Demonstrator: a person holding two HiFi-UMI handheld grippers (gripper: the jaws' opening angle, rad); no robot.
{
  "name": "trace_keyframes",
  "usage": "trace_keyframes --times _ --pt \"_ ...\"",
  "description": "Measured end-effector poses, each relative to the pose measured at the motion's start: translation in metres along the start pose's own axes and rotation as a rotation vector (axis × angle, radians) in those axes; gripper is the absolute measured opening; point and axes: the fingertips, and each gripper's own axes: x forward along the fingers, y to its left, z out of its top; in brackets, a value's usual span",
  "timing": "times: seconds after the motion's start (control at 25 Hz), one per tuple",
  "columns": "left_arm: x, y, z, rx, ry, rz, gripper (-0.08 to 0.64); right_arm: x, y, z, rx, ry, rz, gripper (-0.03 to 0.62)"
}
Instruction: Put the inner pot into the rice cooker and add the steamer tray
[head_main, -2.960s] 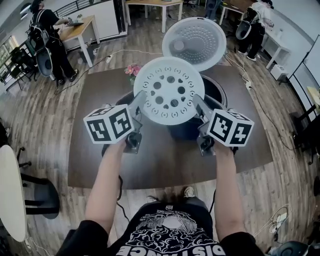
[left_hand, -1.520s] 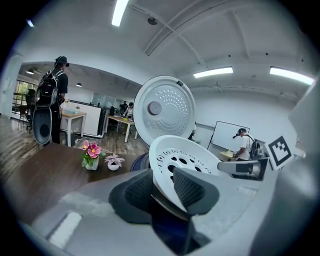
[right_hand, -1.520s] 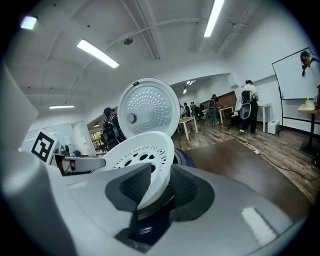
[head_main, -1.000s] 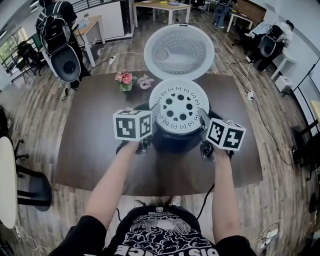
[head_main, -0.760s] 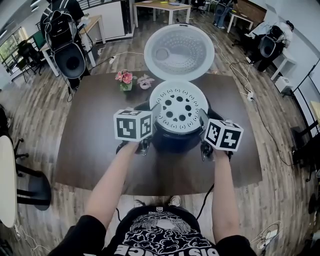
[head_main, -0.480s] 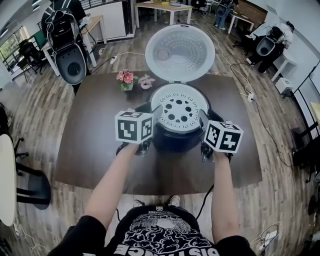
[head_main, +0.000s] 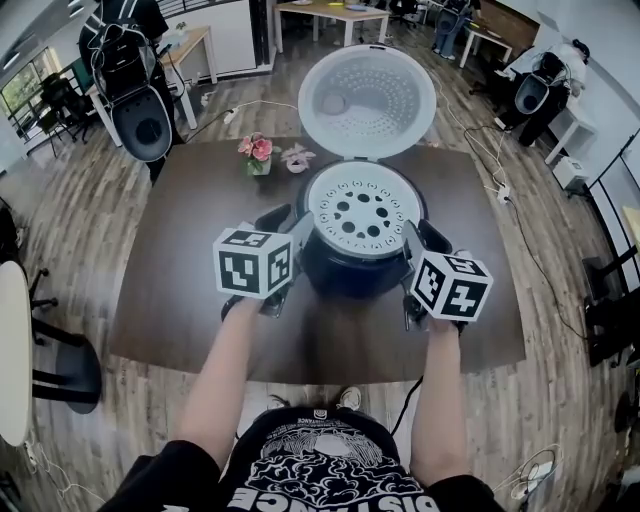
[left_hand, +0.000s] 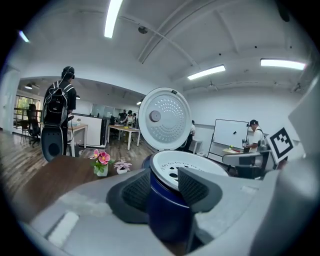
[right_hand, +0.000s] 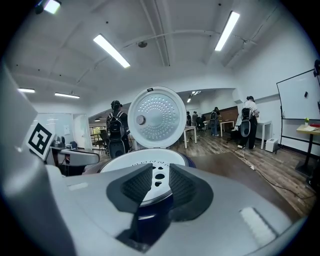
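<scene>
Rice cooker: one, dark blue round body (head_main: 350, 272) on a dark brown wooden table (head_main: 185, 300); white domed lid (head_main: 366, 100) standing open behind.
Steamer tray: one, white perforated plastic disc (head_main: 330, 213), seated level in the cooker's mouth.
Inner pot: covered by the tray, not to be made out.
Left gripper (left_hand: 162, 181): jaws just opened, moderately apart, gripping nothing; blue wall and tray rim in the gap.
Right gripper (right_hand: 161, 187): jaws just narrowing, slim gap, pressing on nothing; tray edge beyond.
Flowers: two small pieces, pink bunch (head_main: 258, 150), paler one (head_main: 297, 156) just beside.
People: a few behind, small, partly cut off.
</scene>
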Motion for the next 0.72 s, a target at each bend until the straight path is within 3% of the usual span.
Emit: trace_keyframes --times 0.52,0.72 --pt "-0.026 0.003 0.024 0.134 -0.078 0.003 0.078 -0.029 0.001 0.021 -0.074 -0.098 -0.028 0.001" --pt "-0.028 0.003 0.025 0.134 -0.102 0.002 0.013 -0.035 0.001 0.024 -0.102 -0.144 -0.041 0.0"
